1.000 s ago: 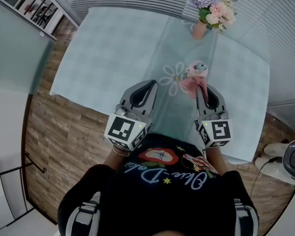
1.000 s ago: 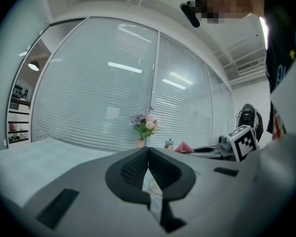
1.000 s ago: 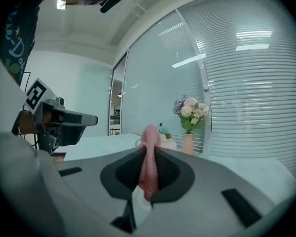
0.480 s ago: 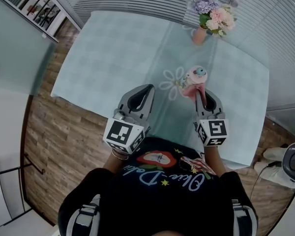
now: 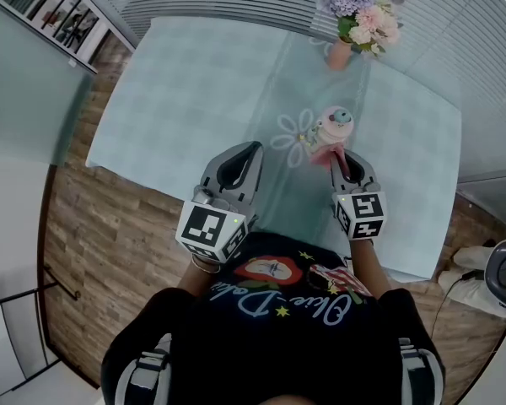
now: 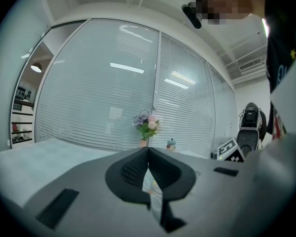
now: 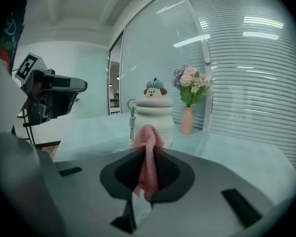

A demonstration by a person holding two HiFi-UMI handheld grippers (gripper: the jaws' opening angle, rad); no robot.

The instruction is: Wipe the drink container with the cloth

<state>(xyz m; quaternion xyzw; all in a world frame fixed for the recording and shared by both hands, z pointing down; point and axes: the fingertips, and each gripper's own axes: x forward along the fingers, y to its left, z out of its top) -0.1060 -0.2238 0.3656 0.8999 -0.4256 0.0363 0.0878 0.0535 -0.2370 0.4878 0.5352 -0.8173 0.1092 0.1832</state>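
On the pale surface (image 5: 185, 99), the drink container (image 5: 332, 126) stands just ahead of the right gripper (image 5: 341, 155), whose jaws pinch the pink cloth (image 7: 147, 154). The left gripper (image 5: 250, 150) has its jaws pressed together. A flower vase (image 5: 341, 51) stands well beyond.

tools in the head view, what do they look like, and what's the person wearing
The left tool and right tool are grey wedge-shaped shells, dark inside, each carrying a white cube of black square markers. No cables show. The person wears a black top with a colourful print.
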